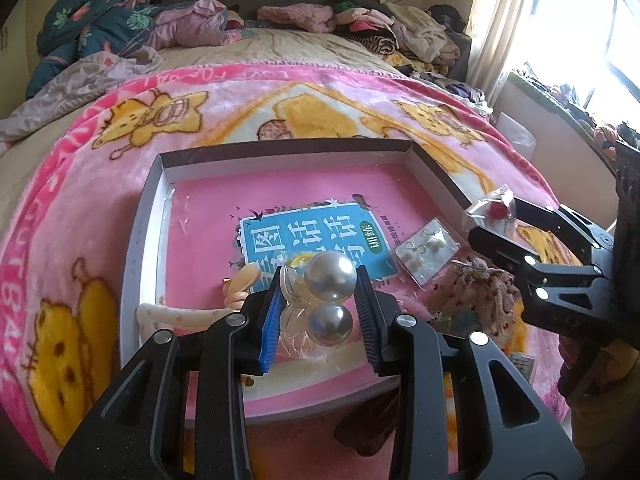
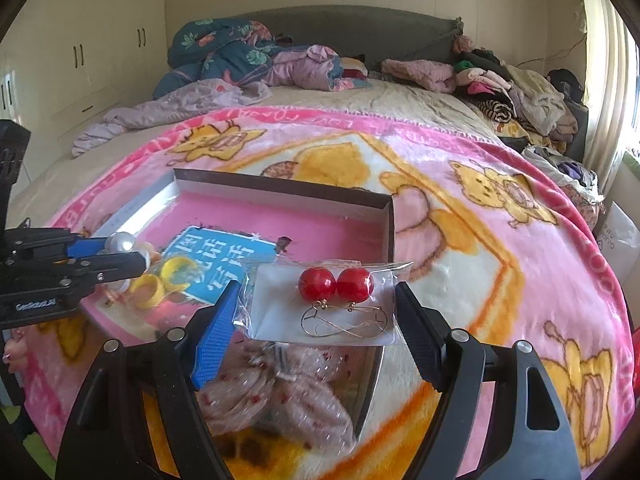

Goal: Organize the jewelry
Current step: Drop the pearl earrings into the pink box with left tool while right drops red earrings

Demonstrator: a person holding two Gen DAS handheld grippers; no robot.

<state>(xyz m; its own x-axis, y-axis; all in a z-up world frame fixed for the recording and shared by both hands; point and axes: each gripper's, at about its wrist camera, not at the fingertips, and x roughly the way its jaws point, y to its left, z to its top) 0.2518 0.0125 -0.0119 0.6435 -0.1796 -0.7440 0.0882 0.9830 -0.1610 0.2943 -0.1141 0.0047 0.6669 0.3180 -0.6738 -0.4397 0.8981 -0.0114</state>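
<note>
My left gripper (image 1: 318, 300) is shut on a clear packet of large pearl earrings (image 1: 330, 276) and holds it above the pink-lined box (image 1: 148, 208); it also shows in the right wrist view (image 2: 132, 258). My right gripper (image 2: 316, 312) is shut on a clear packet of red ball earrings (image 2: 335, 285) with gold hooks, above the box's right rim (image 2: 390, 228); it shows in the left wrist view (image 1: 490, 226). A packet of small earrings (image 1: 426, 254) lies in the box.
The box sits on a pink cartoon blanket (image 2: 500, 240) on a bed. In the box lie a blue printed card (image 1: 316, 240), yellow rings (image 2: 168, 276) and a frilly speckled hair tie (image 2: 280, 392). Clothes are piled at the bed's far end (image 2: 500, 92).
</note>
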